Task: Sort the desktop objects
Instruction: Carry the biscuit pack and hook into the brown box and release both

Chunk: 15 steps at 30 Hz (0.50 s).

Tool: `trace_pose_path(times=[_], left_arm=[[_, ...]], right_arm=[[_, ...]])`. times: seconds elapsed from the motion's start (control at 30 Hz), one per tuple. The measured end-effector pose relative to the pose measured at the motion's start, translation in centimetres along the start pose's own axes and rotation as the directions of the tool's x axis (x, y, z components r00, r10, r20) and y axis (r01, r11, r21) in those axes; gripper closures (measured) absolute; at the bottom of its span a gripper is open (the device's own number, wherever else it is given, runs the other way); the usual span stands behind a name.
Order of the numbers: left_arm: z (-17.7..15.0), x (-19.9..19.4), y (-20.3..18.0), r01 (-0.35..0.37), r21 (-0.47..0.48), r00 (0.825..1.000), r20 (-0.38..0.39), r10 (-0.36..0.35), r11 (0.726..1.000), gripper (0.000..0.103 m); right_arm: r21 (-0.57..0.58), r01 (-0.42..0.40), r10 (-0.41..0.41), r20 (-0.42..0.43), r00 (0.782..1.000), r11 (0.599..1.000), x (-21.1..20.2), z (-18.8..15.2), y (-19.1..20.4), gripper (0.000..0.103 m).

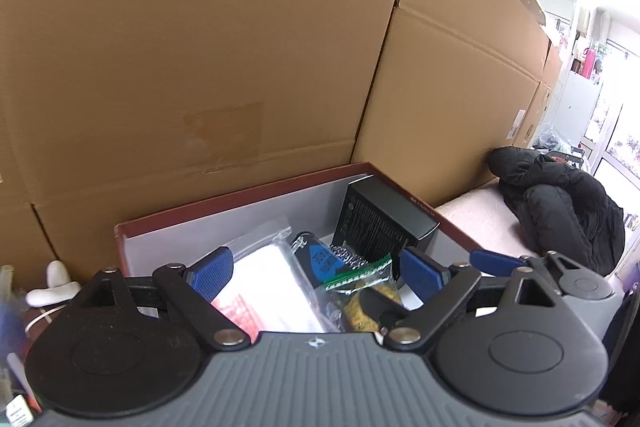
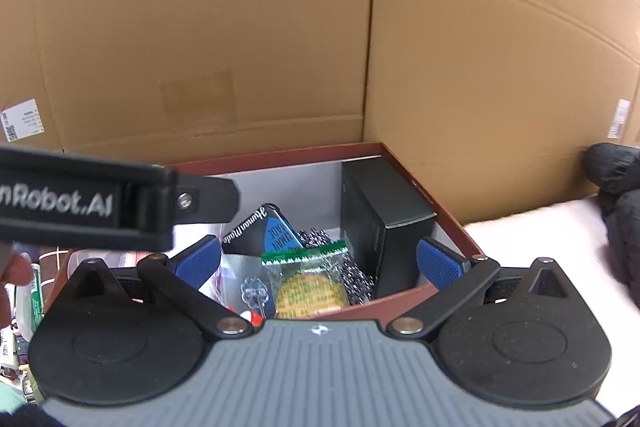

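Observation:
A red-rimmed box (image 1: 240,195) with white inner walls stands before me; it shows in the right wrist view too (image 2: 452,215). In it lie a black carton (image 1: 380,219) (image 2: 384,227), clear plastic bags (image 1: 272,279), a black and blue packet (image 1: 320,261) (image 2: 276,227), a green-topped bag of yellow pieces (image 1: 360,287) (image 2: 312,287) and a metal chain (image 2: 356,283). My left gripper (image 1: 316,273) is open and empty over the box. My right gripper (image 2: 318,263) is open and empty at the box's near rim. The left gripper's body (image 2: 80,195) crosses the right wrist view.
Tall cardboard boxes (image 1: 200,47) (image 2: 480,67) form a wall right behind the red box. A black jacket (image 1: 560,203) lies on a pale pink surface (image 1: 480,219) to the right. A white object (image 1: 52,283) and small clutter sit at the left.

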State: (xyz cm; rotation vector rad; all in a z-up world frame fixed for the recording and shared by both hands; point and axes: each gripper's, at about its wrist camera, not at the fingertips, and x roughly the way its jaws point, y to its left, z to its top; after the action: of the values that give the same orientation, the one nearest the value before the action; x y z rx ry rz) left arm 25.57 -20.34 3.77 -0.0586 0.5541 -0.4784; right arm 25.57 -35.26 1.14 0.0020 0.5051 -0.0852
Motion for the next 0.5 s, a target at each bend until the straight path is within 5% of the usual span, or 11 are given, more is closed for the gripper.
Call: trace_pose_path(times=[0.13,0.27,0.5], left_arm=[[-0.6,-1.7,0.0,-0.005,0.012,1.0,0.008,0.005,1.0,0.01],[-1.5,-4.1,0.0,-0.005,0.02,1.0,0.01,0.005,1.0,0.01],[-4.2,-9.9,0.6,-0.052,0.003,0.998,0.021,0.052,0.999,0.01]], right_arm=[[0.006,0.026,-0.026,-0.015,1.0,1.0,-0.6,0.3,0.7,0.002],[0.012,0.03,-0.029,-0.026,0.999,0.999,-5.5,-1.1,1.7,0.002],[0.016,-0.042,0.042,-0.035,0.998,0.999,-9.8,-1.9,4.4,0.002]])
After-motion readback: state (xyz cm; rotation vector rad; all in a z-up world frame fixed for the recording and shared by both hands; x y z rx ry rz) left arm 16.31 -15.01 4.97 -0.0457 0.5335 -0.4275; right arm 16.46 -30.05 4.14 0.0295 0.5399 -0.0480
